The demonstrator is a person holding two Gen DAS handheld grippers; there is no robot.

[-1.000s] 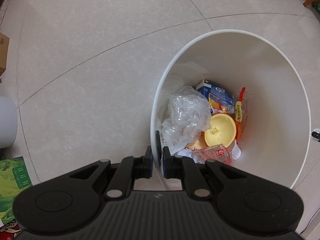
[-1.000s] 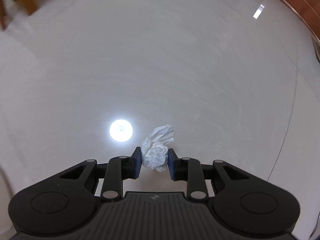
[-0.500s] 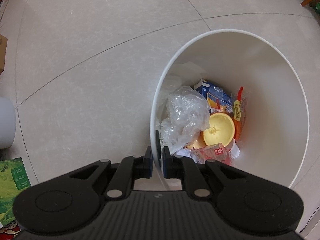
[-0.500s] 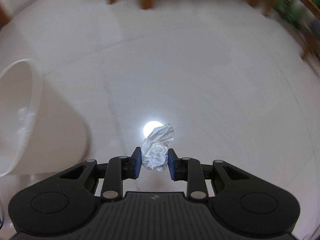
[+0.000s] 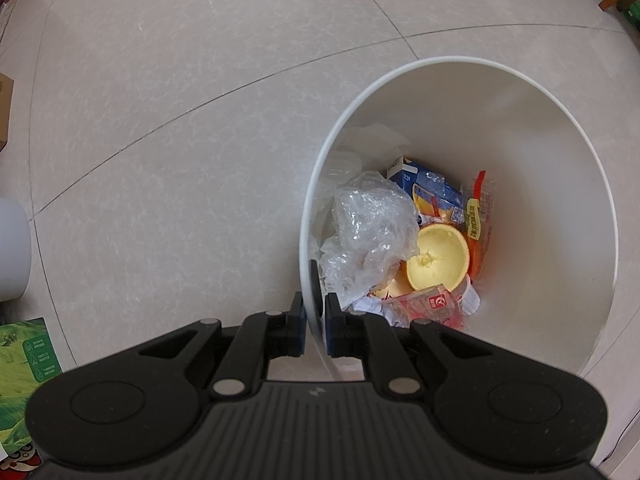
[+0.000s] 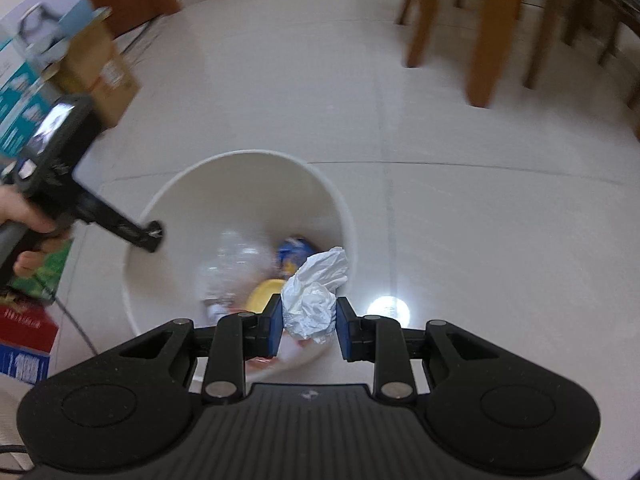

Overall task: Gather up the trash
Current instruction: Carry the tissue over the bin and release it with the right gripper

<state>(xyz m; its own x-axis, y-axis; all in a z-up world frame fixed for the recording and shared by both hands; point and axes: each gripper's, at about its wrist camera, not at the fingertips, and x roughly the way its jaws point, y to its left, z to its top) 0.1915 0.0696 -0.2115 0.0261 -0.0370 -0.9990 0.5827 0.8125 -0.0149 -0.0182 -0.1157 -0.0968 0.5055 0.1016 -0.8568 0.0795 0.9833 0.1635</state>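
Note:
A white trash bin (image 5: 460, 58) stands on the tiled floor, holding a clear plastic bag (image 5: 372, 232), half an orange peel (image 5: 438, 258), a blue carton (image 5: 424, 184) and red wrappers. My left gripper (image 5: 314, 312) points straight down, shut on the bin's near rim. In the right wrist view the same bin (image 6: 248, 154) lies just ahead and below, with a hand holding the left gripper (image 6: 152, 236) at its left rim. My right gripper (image 6: 308, 320) is shut on a crumpled white tissue (image 6: 312, 300), which hangs over the bin's right side.
Wooden furniture legs (image 6: 488, 32) stand at the back right of the floor. A cardboard box (image 6: 96, 64) and printed cartons sit at the back left. A green box (image 5: 24, 368) and a white object (image 5: 12, 248) lie left of the bin.
The right gripper has risen and swung with the tissue from bare floor to above the bin, rolling as it went. The left gripper stayed clamped on the rim.

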